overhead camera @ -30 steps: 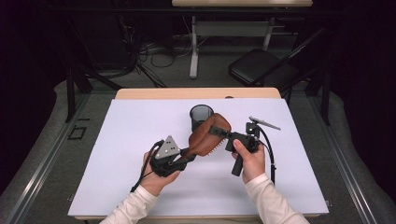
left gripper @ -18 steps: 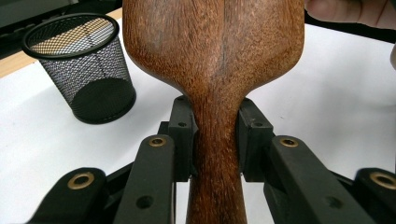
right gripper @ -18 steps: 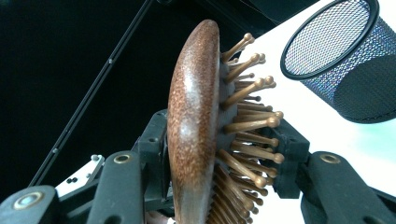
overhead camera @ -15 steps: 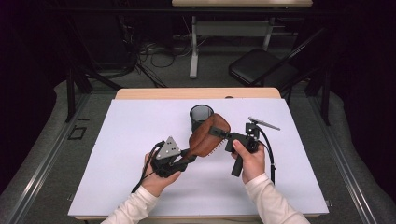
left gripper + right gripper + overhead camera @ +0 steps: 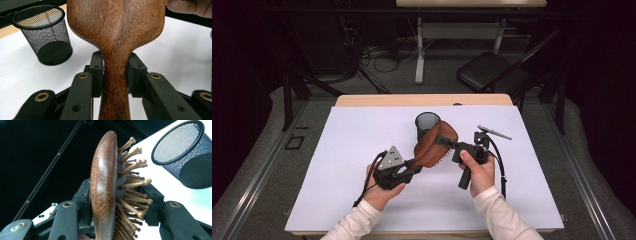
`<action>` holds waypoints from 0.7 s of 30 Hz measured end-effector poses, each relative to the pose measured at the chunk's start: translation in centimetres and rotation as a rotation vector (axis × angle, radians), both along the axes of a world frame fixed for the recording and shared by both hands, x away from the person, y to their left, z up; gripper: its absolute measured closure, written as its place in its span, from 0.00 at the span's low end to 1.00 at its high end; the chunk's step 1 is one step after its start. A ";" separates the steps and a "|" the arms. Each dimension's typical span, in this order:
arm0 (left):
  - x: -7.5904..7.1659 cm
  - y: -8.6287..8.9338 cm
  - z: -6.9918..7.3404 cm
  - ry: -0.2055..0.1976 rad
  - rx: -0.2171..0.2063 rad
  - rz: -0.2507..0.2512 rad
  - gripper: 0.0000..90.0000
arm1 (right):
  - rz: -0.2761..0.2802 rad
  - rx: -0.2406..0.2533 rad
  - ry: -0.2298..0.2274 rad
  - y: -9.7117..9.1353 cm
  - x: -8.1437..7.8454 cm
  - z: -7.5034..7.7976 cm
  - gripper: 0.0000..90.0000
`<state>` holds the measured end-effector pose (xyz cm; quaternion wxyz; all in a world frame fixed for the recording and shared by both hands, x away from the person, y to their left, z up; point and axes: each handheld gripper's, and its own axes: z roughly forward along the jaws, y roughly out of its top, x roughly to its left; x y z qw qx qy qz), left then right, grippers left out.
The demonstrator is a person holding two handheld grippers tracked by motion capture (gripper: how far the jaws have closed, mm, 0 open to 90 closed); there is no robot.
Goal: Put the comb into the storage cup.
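My left tool (image 5: 412, 167) clamps the hairbrush (image 5: 434, 145) by its handle while my right tool (image 5: 447, 142) has just closed across its head. The brush hangs above the surface (image 5: 337, 150), long axis running between my 2 tools, with the mesh cup (image 5: 427, 125) just behind its head, nearer my right hand.

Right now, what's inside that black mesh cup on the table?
The mesh cup looks empty: through the wire its dark bottom shows with nothing lying on it. From above, the wooden hairbrush hides part of its near side.
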<state>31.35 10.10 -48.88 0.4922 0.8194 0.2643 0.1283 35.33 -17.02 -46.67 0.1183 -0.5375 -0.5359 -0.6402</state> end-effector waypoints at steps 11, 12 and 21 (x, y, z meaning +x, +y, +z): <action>0.1 0.2 -0.2 0.009 -0.008 0.015 0.74 | -0.019 0.020 -0.011 -0.3 0.0 0.2 0.58; 0.2 0.2 -0.2 0.011 -0.006 0.015 0.73 | -0.020 0.022 -0.009 -0.3 0.0 0.3 0.58; 0.4 0.5 -0.3 0.048 -0.035 0.033 0.63 | -0.039 0.017 -0.026 -0.5 0.1 0.5 0.58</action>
